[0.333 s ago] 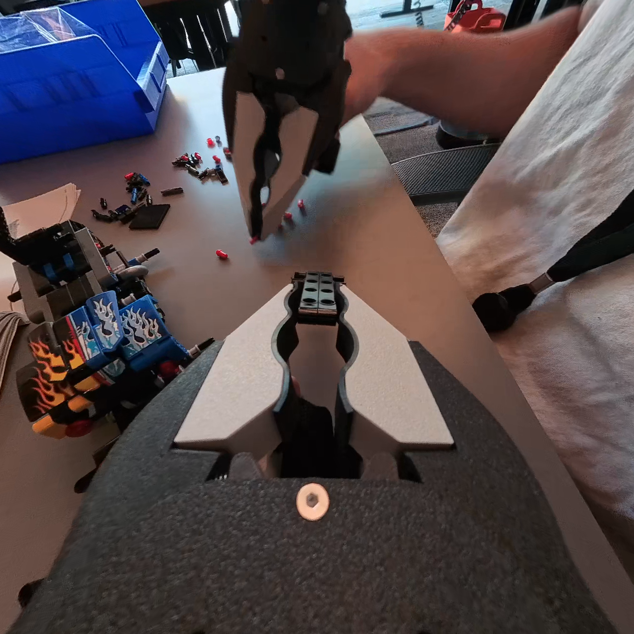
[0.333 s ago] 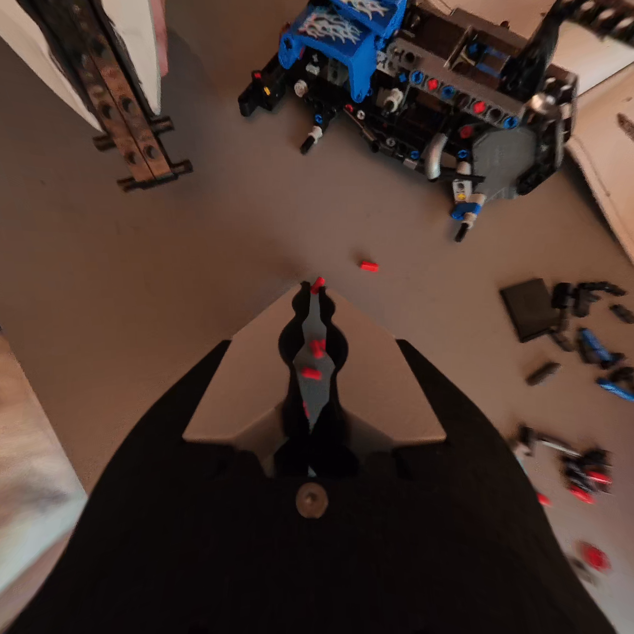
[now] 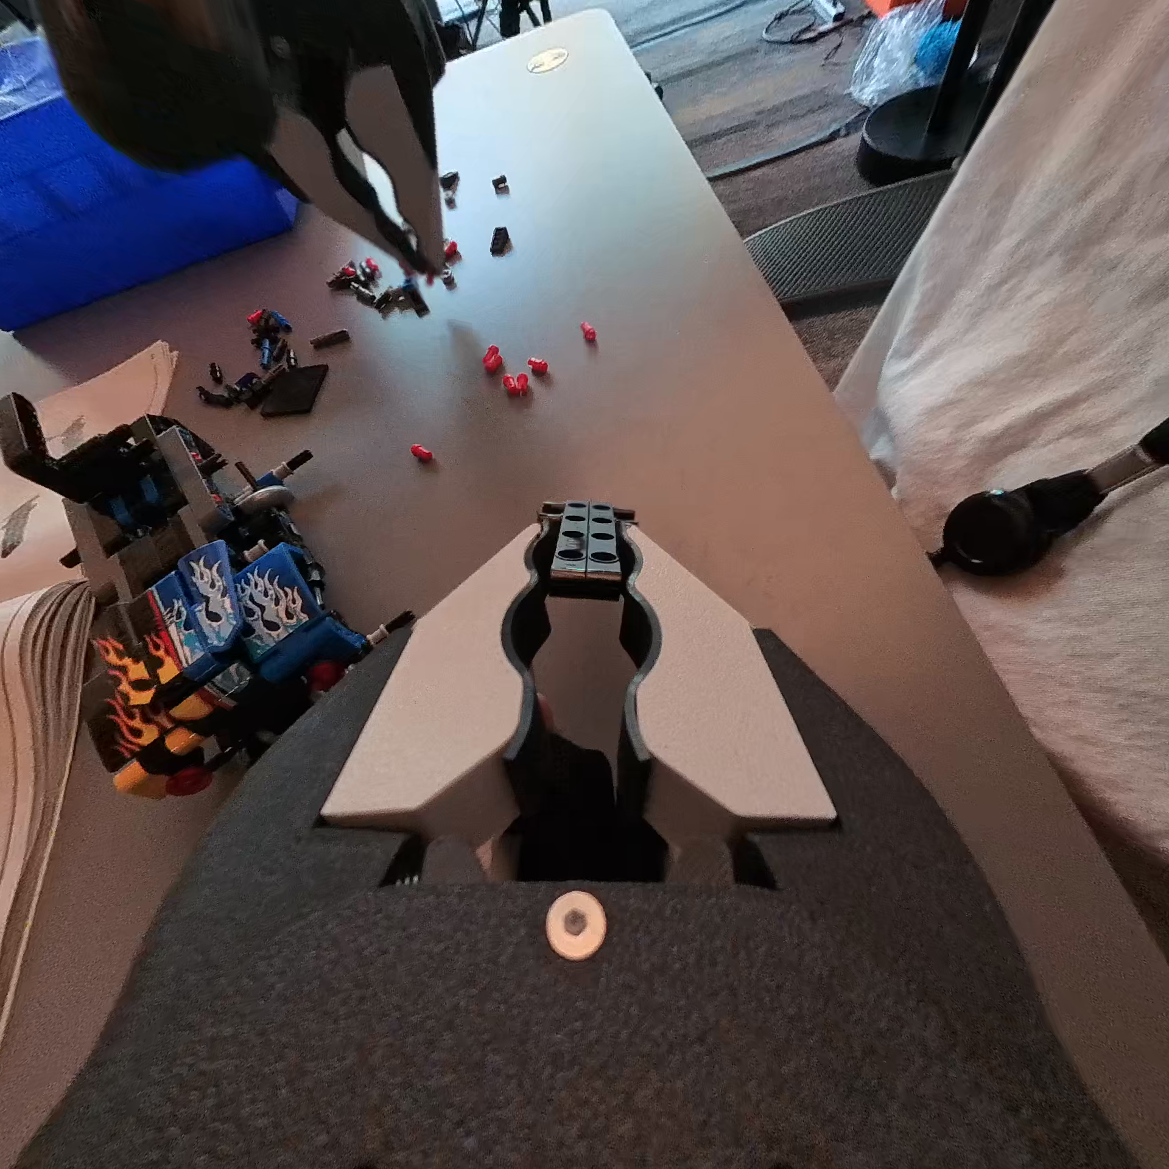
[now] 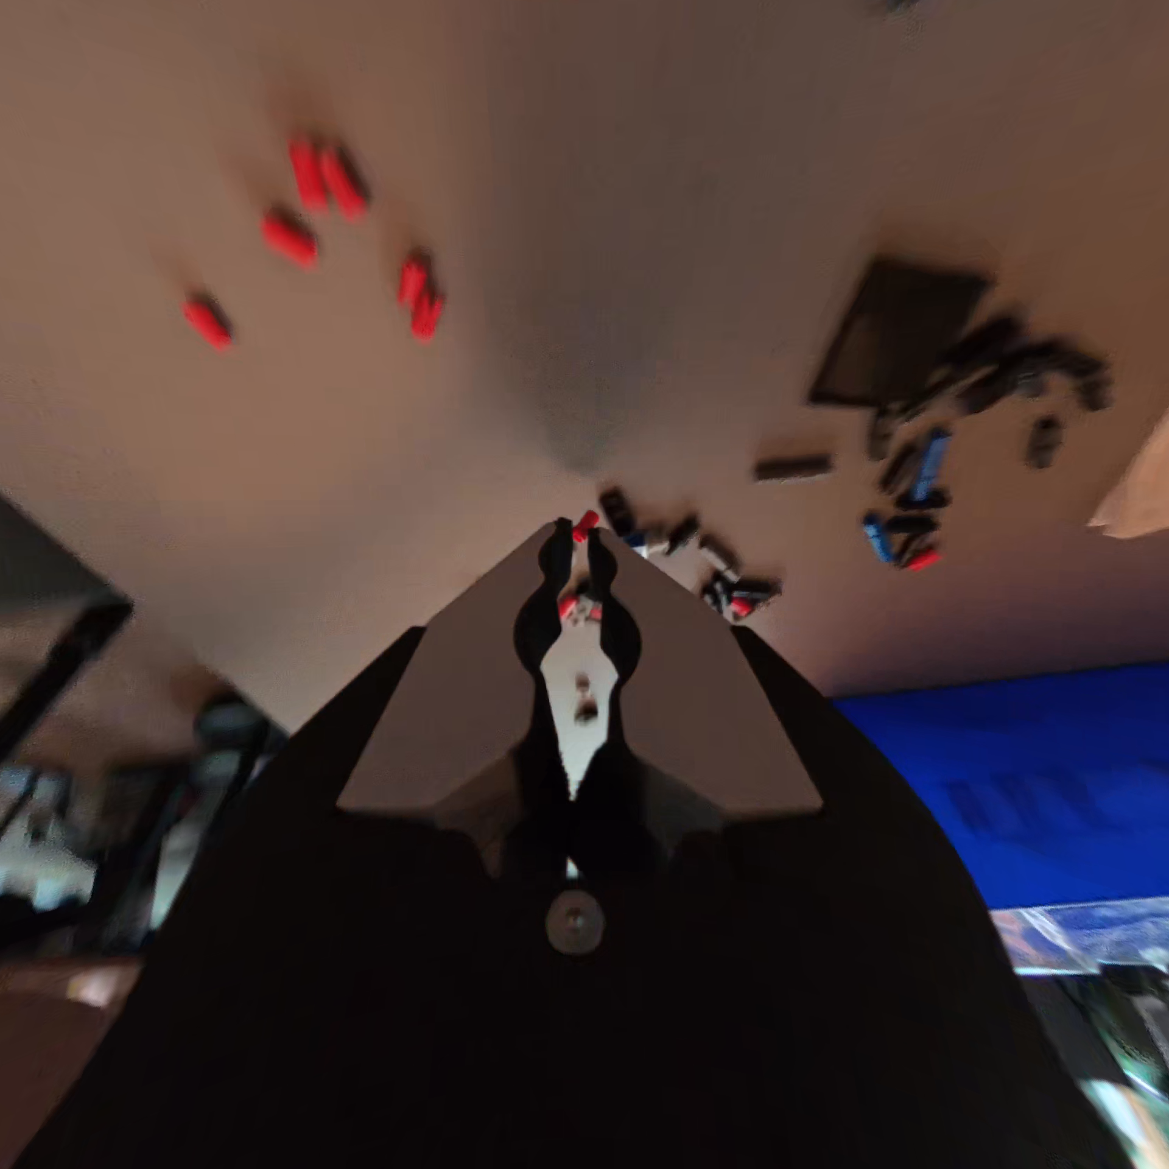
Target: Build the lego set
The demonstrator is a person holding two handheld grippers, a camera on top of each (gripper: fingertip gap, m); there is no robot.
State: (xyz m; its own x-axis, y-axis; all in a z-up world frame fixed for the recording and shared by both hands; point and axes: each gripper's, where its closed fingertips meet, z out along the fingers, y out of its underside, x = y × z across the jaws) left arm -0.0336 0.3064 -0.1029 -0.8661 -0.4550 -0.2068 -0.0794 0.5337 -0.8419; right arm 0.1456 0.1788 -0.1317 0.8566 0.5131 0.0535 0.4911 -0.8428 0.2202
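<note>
My left gripper [image 3: 588, 538] is shut on a pair of black beams with holes [image 3: 587, 544], held above the table. My right gripper [image 4: 575, 534] is shut on a small red pin [image 4: 583, 525]; in the left wrist view it [image 3: 425, 262] hangs tips-down over the far pile of small black parts [image 3: 379, 291]. Several loose red pins [image 3: 515, 373] lie mid-table and show blurred in the right wrist view [image 4: 329, 209]. The partly built vehicle [image 3: 190, 607], with blue and flame-printed panels, sits at the left.
A blue bin [image 3: 114, 215] stands at the far left, also in the right wrist view [image 4: 1012, 778]. A flat black plate [image 3: 294, 400] and small blue and black parts lie near paper booklets [image 3: 38, 683]. The table edge [image 3: 854, 481] runs along the right, next to a person in white cloth. Tip to tip, the grippers are about 20 cm apart.
My right gripper has moved away across the table, from the red pins to the far pile of black parts, carrying the red pin. The left gripper and its beams have stayed put.
</note>
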